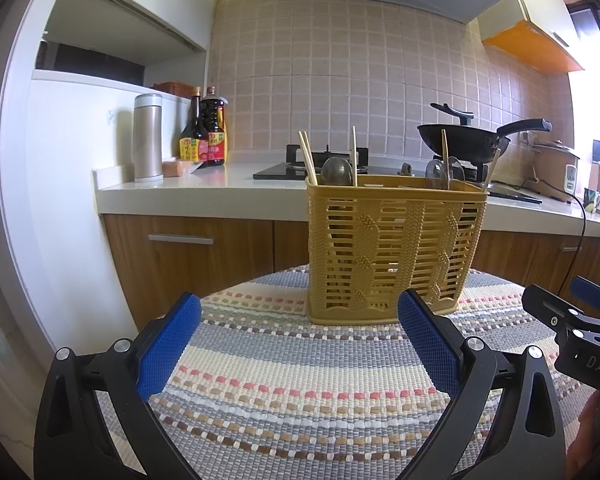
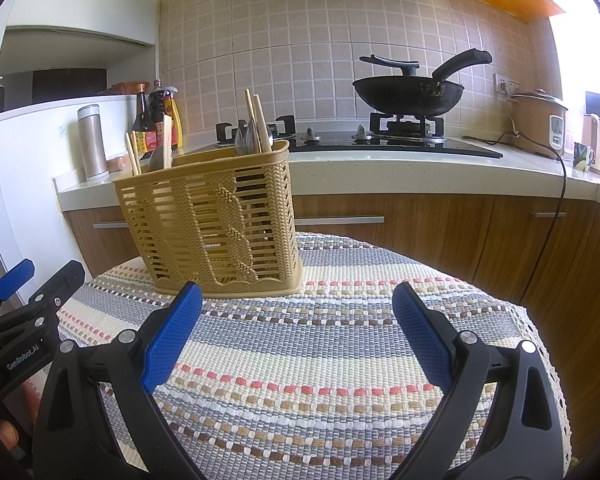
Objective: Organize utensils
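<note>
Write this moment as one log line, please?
left tongs: open, empty | right tongs: open, empty | basket: upright on mat, holds chopsticks and spoons

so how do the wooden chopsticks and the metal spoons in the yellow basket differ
The thin, pale wooden chopsticks stick up well above the rim of the yellow slatted plastic basket; the grey metal spoons show only rounded bowls just over it. The chopsticks lean at varied angles. Both stand inside the basket.
</note>
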